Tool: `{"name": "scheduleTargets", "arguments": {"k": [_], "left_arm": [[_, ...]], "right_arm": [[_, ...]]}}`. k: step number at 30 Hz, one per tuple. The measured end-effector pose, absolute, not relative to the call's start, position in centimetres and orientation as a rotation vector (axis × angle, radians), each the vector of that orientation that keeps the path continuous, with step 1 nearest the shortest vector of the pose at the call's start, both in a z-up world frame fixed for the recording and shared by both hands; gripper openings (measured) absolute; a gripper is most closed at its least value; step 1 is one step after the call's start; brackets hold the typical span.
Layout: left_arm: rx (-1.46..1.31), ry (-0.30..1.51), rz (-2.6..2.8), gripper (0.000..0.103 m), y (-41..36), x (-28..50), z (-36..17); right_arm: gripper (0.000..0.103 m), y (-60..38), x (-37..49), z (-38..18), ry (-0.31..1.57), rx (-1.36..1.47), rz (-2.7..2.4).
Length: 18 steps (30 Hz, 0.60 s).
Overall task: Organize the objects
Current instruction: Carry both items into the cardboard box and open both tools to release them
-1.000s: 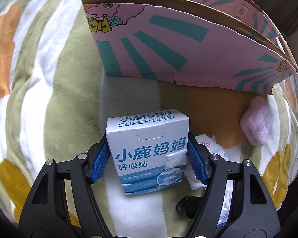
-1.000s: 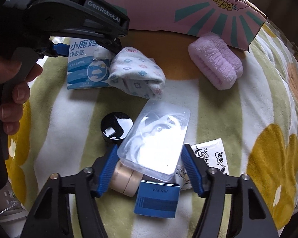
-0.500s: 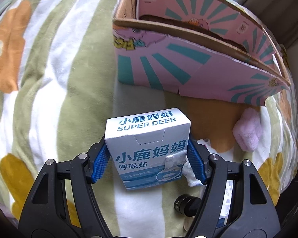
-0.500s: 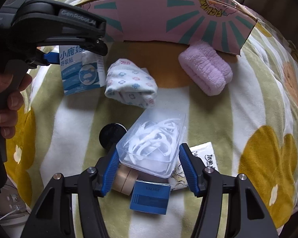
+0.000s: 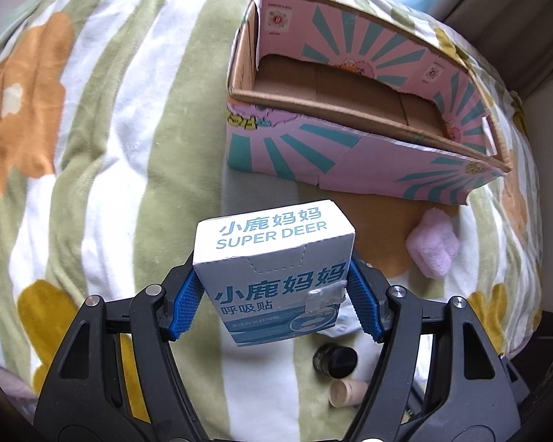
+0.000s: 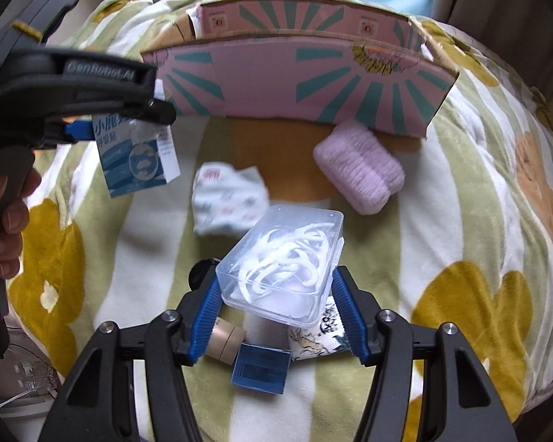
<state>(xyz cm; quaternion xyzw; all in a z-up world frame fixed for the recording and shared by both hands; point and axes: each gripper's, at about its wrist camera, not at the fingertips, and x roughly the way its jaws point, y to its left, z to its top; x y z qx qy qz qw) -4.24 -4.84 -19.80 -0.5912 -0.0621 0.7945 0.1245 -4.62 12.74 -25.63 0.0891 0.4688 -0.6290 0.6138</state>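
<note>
My left gripper (image 5: 276, 305) is shut on a white and blue Super Deer box (image 5: 276, 269) and holds it in the air, short of the open pink cardboard box (image 5: 350, 154). It also shows in the right wrist view, with the Super Deer box (image 6: 136, 154) left of the pink box (image 6: 295, 81). My right gripper (image 6: 276, 313) is shut on a clear plastic case (image 6: 284, 261) of white cable, lifted above the blanket. The pink box's inside looks empty.
On the striped flower blanket (image 6: 461, 221) lie a pink fluffy band (image 6: 357, 169), a folded printed cloth (image 6: 228, 199), a black round lid (image 5: 333, 359), a tan tube (image 6: 225, 342), a blue packet (image 6: 261, 368) and a printed sachet (image 6: 317, 335).
Both grippers have risen with their loads. The left gripper's view now looks down into the pink box. The clear case has lifted off the small items beneath it.
</note>
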Motion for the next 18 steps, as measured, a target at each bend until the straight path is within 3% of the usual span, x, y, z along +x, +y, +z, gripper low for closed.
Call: {"name": "scheduleTargets", "arguments": {"k": [15,18], "left_arm": [[-1.580,-0.193,2.334,0.067,-3.7,-9.7,-8.7],[-1.549,-0.117,2.255,0.067,-2.7,-12.4,-7.7]], "right_arm": [[0.055,8.7,-1.4,-10.8,0.924,0.156,-1.469],[0.055,6.4,-1.1,-8.3,0.875,0.173,-1.470]]}}
